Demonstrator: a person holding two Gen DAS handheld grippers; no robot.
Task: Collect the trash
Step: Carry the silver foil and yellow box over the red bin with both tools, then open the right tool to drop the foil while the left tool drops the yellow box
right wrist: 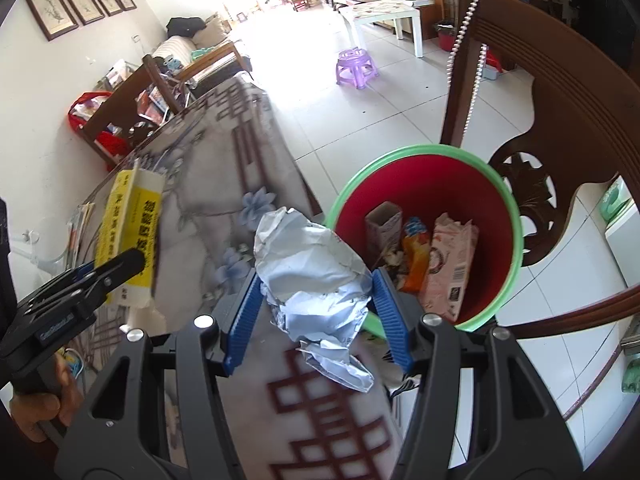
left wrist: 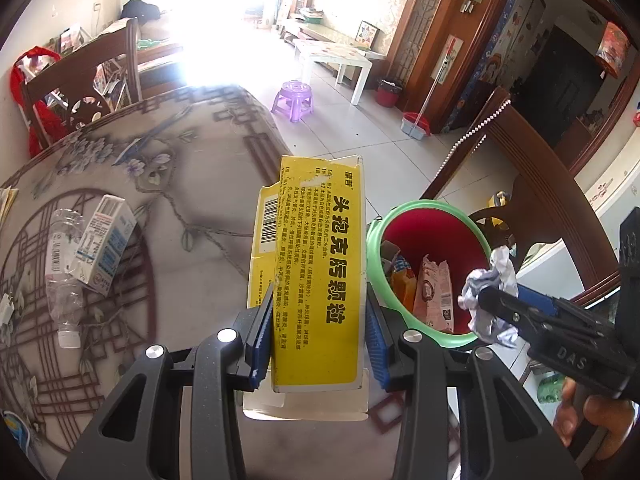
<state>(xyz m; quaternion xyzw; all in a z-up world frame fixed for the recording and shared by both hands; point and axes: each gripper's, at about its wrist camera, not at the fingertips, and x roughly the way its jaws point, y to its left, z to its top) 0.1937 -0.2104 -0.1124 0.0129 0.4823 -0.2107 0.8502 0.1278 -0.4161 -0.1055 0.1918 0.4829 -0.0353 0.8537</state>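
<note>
Yellow cardboard, torn along its top edge, is the medicine box (left wrist: 316, 276) your left tool (left wrist: 320, 320) holds clamped upright over the table (left wrist: 192, 200), just beside the bin. Your right tool (right wrist: 316, 300) is closed on a crumpled foil wrapper (right wrist: 312, 280) near the green rim of the red-lined trash bin (right wrist: 504, 216). Release either one short of the rim and it will likely drop to the floor or back onto the table; the wrapper's loose tail could also snag on a finger. A crushed plastic bottle (left wrist: 64, 276) and a small carton (left wrist: 106, 244) lie farther off, uncollected.
</note>
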